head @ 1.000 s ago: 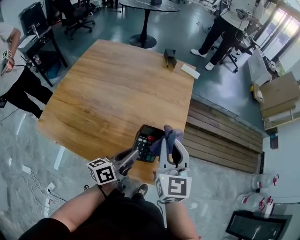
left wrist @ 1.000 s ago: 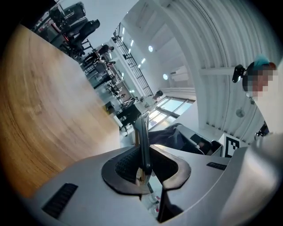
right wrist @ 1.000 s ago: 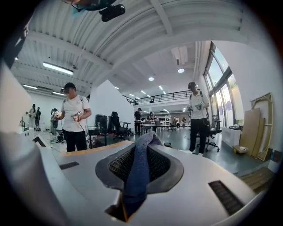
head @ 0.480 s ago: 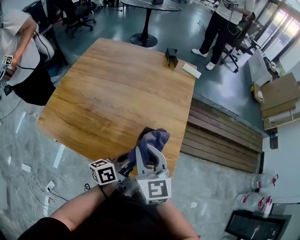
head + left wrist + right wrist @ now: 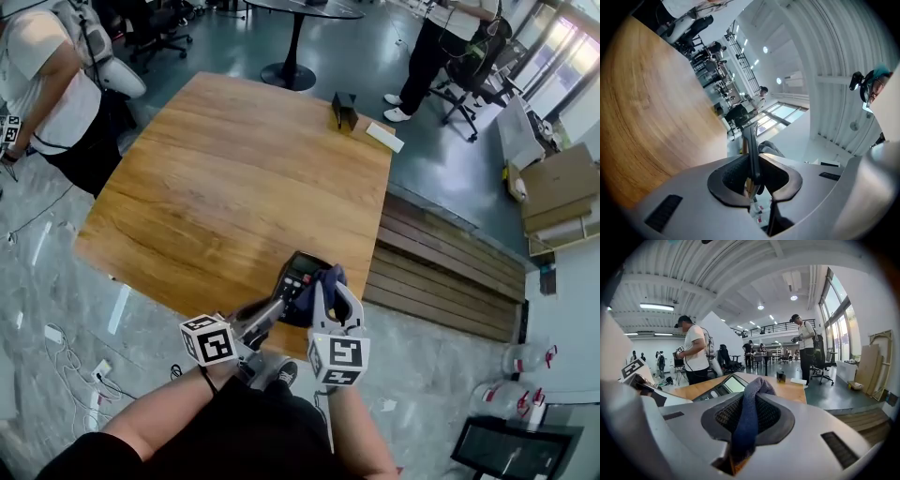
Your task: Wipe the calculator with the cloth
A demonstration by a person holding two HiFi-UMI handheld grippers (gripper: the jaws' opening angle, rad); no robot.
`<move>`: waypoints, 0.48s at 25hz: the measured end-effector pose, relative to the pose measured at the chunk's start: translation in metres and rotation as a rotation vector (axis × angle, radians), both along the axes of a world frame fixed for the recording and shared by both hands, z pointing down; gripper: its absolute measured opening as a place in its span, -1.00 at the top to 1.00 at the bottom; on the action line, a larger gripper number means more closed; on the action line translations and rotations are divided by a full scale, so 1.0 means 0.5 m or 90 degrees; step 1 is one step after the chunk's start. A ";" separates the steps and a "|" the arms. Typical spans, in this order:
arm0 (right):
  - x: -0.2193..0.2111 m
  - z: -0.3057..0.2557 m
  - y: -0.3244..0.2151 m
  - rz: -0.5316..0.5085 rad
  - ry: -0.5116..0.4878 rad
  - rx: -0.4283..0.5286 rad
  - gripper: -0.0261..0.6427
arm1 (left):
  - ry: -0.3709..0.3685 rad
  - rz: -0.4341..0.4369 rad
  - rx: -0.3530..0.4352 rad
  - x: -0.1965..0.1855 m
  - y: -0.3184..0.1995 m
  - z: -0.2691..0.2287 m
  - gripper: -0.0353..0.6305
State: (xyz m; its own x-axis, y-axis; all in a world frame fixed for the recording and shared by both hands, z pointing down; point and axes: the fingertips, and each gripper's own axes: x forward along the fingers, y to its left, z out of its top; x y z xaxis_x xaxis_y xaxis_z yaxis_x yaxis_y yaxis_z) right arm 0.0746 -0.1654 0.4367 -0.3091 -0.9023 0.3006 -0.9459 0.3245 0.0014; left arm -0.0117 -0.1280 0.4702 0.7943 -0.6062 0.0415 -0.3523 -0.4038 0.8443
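Over the wooden table [image 5: 234,178], the right gripper [image 5: 329,289], clamped on the cloth [image 5: 322,278], has dropped back down to the calculator [image 5: 301,265], which the left gripper [image 5: 278,303] pinches by its edge.

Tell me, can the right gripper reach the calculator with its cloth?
Probably yes. The right gripper, jaws shut on the cloth, is right beside the calculator, which the left gripper holds; nothing shows between cloth and keys.
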 end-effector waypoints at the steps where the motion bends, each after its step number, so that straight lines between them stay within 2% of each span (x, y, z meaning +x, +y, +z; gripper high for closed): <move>1: -0.007 -0.005 0.003 -0.007 -0.005 0.003 0.74 | 0.002 0.000 0.001 0.002 0.001 0.000 0.68; 8: -0.123 -0.048 0.056 -0.107 -0.041 0.023 0.74 | 0.011 0.000 -0.004 0.003 0.005 -0.003 0.68; 12: -0.125 -0.067 0.068 -0.127 -0.050 0.037 0.74 | 0.019 0.001 0.000 0.016 0.001 -0.009 0.68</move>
State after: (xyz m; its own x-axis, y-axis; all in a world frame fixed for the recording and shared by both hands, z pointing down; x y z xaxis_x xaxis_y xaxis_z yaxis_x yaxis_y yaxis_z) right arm 0.0118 -0.1312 0.4031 -0.5041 -0.8359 0.2172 -0.8606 0.5072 -0.0452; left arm -0.0038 -0.1276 0.4656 0.7966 -0.6043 0.0175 -0.3258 -0.4047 0.8545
